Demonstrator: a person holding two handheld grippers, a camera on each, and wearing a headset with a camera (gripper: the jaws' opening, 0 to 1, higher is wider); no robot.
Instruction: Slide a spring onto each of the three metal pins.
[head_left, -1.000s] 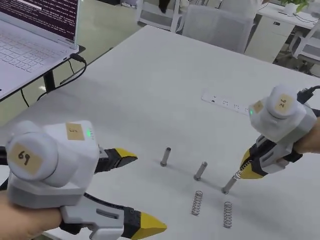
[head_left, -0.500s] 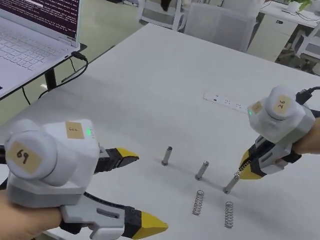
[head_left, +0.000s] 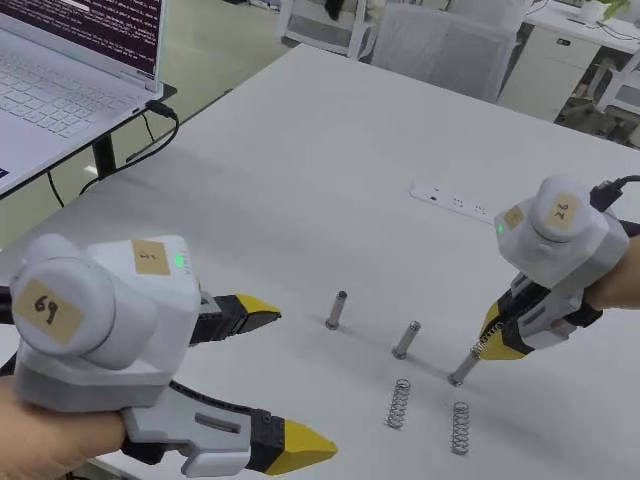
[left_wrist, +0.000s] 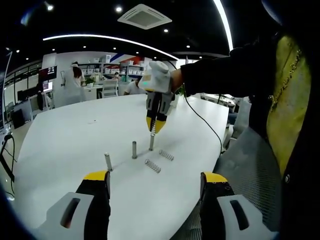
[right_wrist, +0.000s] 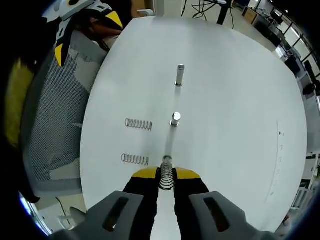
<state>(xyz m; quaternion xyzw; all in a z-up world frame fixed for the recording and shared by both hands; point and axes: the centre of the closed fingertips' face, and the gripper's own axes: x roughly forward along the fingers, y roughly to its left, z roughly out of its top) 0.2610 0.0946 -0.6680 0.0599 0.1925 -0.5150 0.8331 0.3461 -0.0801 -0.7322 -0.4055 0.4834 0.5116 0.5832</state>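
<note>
Right tongs (head_left: 492, 345) pinch a spring (right_wrist: 165, 179) at the tip of the end pin (head_left: 462, 370); left tongs (head_left: 290, 380) hang spread, well apart from it. Tilted, the spring could snag on that pin's rim.

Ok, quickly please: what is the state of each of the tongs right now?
Left tongs: open, holding nothing.
Right tongs: closed on a small coiled metal spring.
</note>
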